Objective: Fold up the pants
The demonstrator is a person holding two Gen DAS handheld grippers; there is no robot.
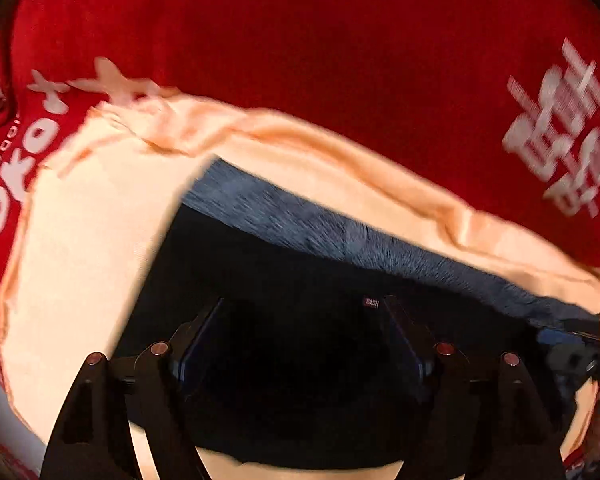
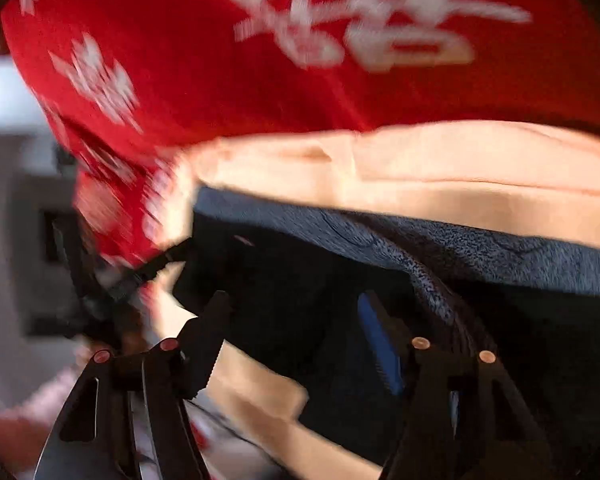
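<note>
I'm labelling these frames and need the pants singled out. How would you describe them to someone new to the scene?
Start from the big red cloth with white print that covers the surface. On it lies a pale peach fabric, and on that the pants: the only dark navy garment, with a fuzzy blue-grey edge, right in front of both grippers.

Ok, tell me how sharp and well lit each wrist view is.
Left wrist: mild blur, red cloth print smeared, dark pants in deep shadow, fisheye bending.
Right wrist: heavy motion blur on the red cloth and left background; peach fabric overbright.
</note>
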